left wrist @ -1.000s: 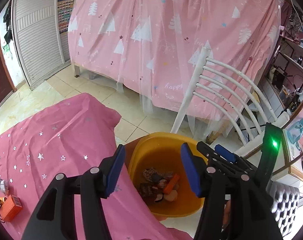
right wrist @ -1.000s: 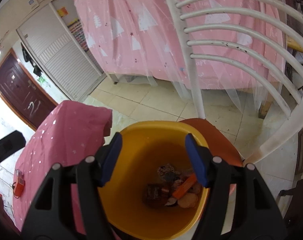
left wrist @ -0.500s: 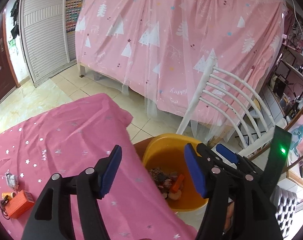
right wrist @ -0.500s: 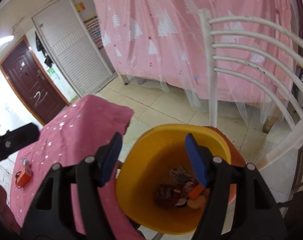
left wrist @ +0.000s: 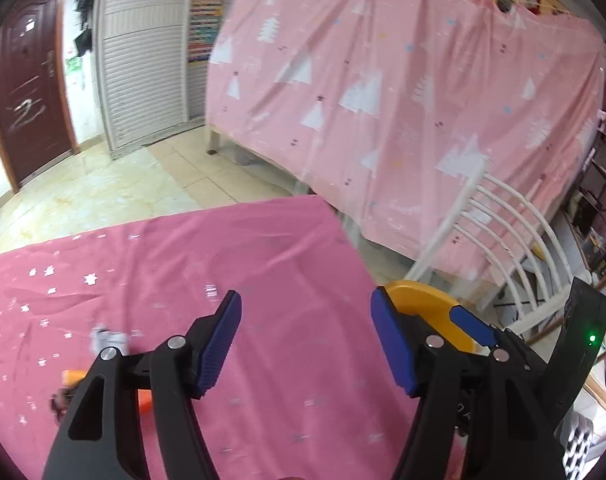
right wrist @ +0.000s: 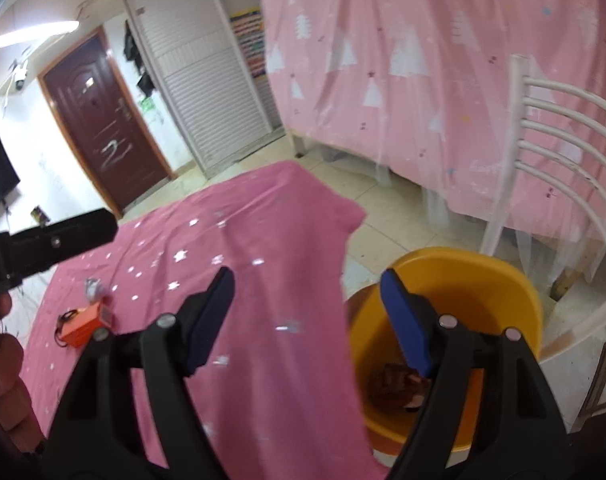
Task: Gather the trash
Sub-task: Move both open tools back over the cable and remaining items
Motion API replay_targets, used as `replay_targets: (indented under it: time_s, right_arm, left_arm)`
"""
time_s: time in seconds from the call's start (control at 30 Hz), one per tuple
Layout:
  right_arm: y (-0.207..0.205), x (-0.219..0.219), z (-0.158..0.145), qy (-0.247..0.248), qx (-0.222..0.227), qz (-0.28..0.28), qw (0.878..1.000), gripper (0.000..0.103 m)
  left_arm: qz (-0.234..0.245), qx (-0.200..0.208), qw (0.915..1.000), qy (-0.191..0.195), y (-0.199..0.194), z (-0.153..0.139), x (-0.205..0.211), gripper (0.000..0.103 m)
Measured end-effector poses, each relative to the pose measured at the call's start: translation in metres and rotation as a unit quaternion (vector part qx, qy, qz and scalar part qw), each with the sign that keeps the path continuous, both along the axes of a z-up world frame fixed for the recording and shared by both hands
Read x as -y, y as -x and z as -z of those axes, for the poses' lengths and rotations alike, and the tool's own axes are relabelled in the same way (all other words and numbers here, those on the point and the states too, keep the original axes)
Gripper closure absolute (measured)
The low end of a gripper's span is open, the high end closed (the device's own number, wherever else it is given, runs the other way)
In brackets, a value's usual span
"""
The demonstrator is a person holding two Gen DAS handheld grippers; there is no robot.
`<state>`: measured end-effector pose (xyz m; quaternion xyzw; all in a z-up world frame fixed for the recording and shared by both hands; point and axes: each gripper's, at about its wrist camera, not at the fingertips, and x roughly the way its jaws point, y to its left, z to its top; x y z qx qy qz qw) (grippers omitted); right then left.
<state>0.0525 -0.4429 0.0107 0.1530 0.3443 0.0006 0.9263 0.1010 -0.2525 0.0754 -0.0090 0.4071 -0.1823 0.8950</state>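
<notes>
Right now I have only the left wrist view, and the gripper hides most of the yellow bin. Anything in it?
Observer: Yes, the right wrist view shows brownish scraps at the bottom of the yellow bin.
Reviewer: What lies on the pink cloth?
Observer: An orange box with a black cord, seen whole from the right wrist.
Reviewer: Is the right gripper carrying anything?
Observer: No, its jaws are opening with nothing between them.

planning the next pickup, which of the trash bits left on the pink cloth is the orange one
The small orange box, lying beside a dark cord. The crumpled whitish scrap just beyond it, farther from the camera, is pale.
</notes>
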Motion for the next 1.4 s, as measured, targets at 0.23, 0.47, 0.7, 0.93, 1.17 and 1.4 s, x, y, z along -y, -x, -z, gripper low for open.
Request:
replay_targets:
  time_s: [0.23,0.47,0.7,0.93,1.17,1.4]
  right_arm:
    - [-0.009,-0.048,-0.009,0.015,-0.002,-0.043,0.999,0.031]
    - [-0.012,-0.088,-0.014,0.031,-0.005,-0.086,0.996,0.025]
    - [-0.018,-0.123,-0.015,0.04,-0.011,-0.117,0.992,0.025]
    - [-0.019,-0.159,-0.008,0.047,-0.022,-0.159,0.986,0.024]
    - [-0.015,-0.178,-0.005,0.067,-0.028,-0.179,0.981,0.018]
    - [-0.016,-0.178,-0.003,0.071,-0.033,-0.174,0.982,0.018]
  left_arm:
    - [-0.038,0.003,0.9993,0.004,0.0,-0.003,-0.06,0.037]
    - [-0.055,0.003,0.9985,-0.002,0.002,-0.005,-0.116,0.03]
    - [-0.062,-0.001,0.9978,-0.021,0.005,0.001,-0.162,0.029]
    - [-0.079,-0.032,0.9958,-0.032,0.004,0.025,-0.199,0.029]
    - [-0.048,-0.054,0.9972,-0.02,0.01,0.046,-0.216,0.029]
    - [0.024,-0.027,0.9975,-0.06,0.024,0.059,-0.206,0.03]
